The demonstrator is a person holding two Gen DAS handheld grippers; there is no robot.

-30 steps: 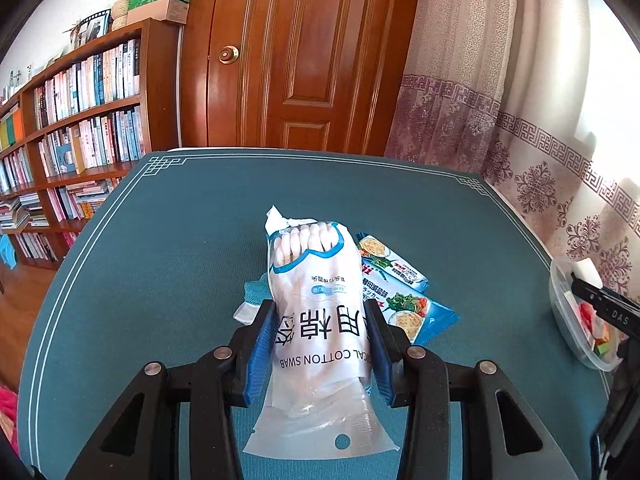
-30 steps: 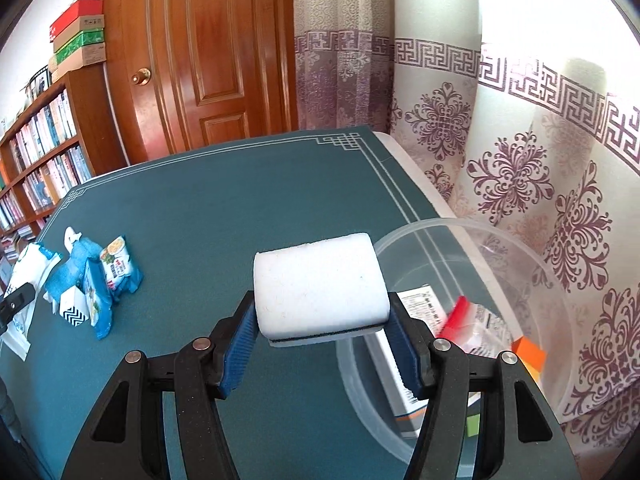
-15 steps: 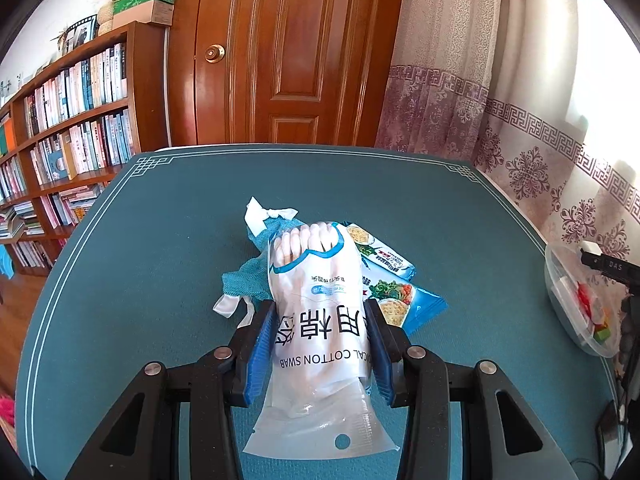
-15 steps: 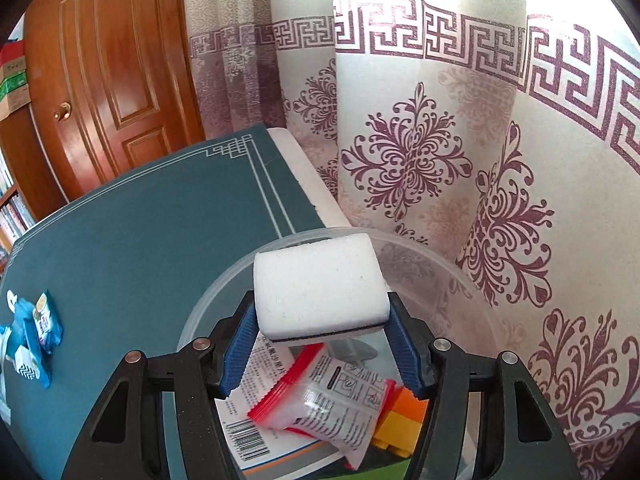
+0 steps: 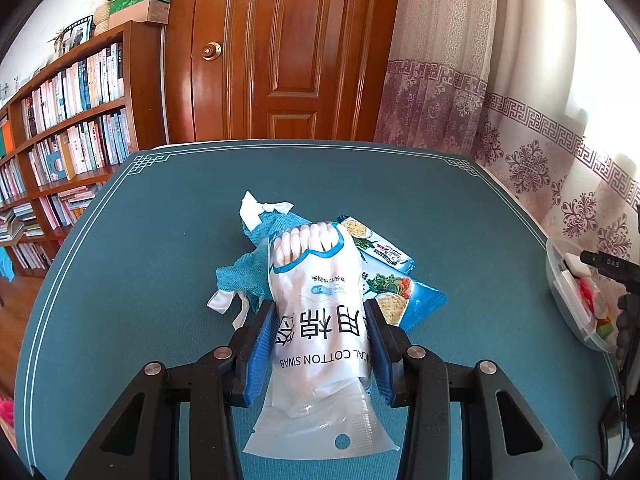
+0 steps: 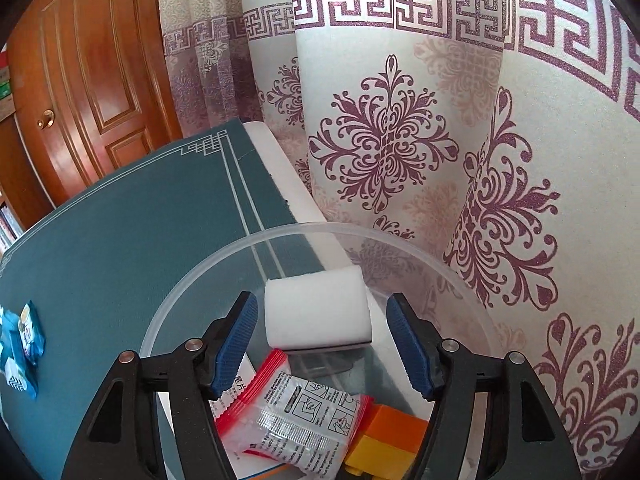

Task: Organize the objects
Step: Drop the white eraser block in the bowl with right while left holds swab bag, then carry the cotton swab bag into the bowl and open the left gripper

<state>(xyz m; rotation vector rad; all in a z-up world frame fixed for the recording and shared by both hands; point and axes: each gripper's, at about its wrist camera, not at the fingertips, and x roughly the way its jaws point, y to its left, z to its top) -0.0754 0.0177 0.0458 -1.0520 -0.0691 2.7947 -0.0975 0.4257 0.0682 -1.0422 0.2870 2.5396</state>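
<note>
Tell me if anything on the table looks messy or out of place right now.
Mostly the loose heap mid-table: a teal cloth lies crumpled, and two cracker packets overlap at odd angles beneath the cotton swab bag held in the left tool. In the clear tub, a white sponge sits free between the right tool's just-opened jaws.

"cotton swab" on the white bag [image 5: 320,320]; "das" on a black device [image 5: 608,266]

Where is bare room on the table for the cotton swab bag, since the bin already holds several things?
The teal mat is bare left of the blue cloth and beyond it toward the door. The cracker packets crowd the middle; the clear bin is filling.
</note>
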